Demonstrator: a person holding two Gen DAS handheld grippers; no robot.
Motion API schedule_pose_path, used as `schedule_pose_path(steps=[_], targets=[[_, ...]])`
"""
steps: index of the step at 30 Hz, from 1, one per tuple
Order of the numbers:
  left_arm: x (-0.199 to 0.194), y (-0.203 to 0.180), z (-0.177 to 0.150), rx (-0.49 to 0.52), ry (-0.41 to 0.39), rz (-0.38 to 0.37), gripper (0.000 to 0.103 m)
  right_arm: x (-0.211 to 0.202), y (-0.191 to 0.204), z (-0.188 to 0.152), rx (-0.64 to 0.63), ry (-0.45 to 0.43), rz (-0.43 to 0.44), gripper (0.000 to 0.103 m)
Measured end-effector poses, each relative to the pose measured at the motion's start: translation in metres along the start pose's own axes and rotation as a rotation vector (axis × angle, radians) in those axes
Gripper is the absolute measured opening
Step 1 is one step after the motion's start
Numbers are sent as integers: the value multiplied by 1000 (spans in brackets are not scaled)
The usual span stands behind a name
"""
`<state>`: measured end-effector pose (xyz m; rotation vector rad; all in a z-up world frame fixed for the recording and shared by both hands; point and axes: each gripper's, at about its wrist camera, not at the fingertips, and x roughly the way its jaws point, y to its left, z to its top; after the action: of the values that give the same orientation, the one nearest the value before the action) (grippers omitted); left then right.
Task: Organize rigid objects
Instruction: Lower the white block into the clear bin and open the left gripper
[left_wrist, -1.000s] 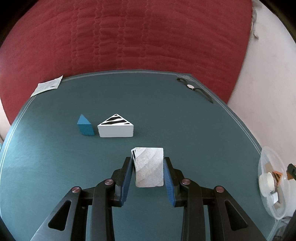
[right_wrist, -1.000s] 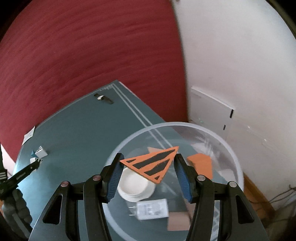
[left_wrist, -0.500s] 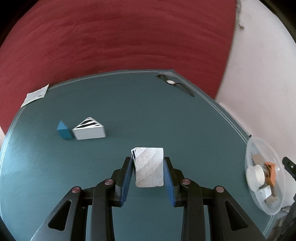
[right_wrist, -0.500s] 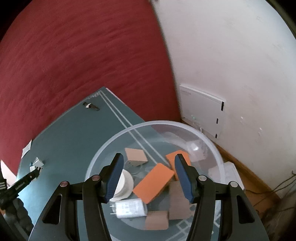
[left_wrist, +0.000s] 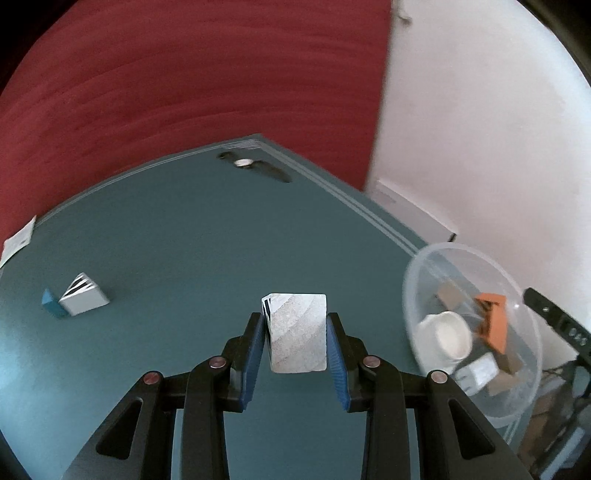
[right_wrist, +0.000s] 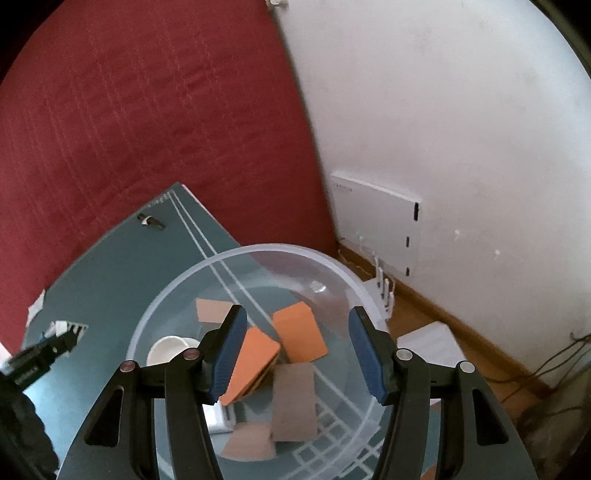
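A teal table (left_wrist: 192, 236) with pale stripes along its edge stands against a large dark-red quilted cushion or upholstered back (right_wrist: 140, 122), which fills the far side of both views. To the right rises a plain white wall (right_wrist: 461, 122) carrying a flat white panel (right_wrist: 376, 218), with a wooden skirting strip (right_wrist: 461, 317) and brown floor (right_wrist: 517, 398) below, where thin cables trail.

Blocks (right_wrist: 299, 332) lie in the bowl (right_wrist: 177, 291) (table's (left_wrist: 192, 236) right edge).

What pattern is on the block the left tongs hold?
Speckled grey-white block, black stripes at its left edge; left wrist view.
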<state>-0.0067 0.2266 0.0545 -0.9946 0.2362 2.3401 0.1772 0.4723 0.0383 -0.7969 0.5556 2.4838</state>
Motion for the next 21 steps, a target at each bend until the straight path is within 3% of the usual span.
schedule_pose_path(steps=[15, 21], targets=[[9, -68, 24, 140, -16, -130, 35, -9, -11, 4, -15, -29, -27, 59], [22, -90, 29, 154, 2, -201, 38, -8, -12, 4, -12, -27, -26, 59]])
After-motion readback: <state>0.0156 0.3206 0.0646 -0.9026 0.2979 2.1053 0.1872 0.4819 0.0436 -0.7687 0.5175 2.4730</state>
